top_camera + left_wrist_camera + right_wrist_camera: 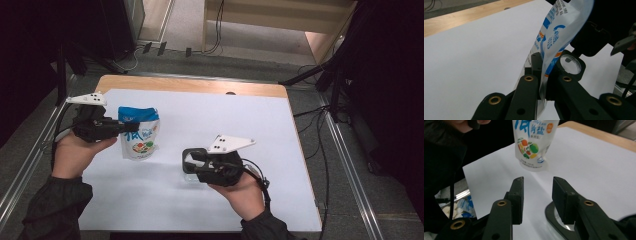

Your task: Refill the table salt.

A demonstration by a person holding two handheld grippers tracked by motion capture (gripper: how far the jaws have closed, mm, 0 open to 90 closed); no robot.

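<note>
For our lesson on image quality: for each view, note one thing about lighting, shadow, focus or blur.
High view: the white table sheet is evenly lit, the surrounding floor dark, and the pouch print is soft. Left gripper view: the left gripper clamps the pouch, whose near blue print is slightly blurred. Right gripper view: the right gripper stands open, with soft shadows on the sheet between the jaws.
</note>
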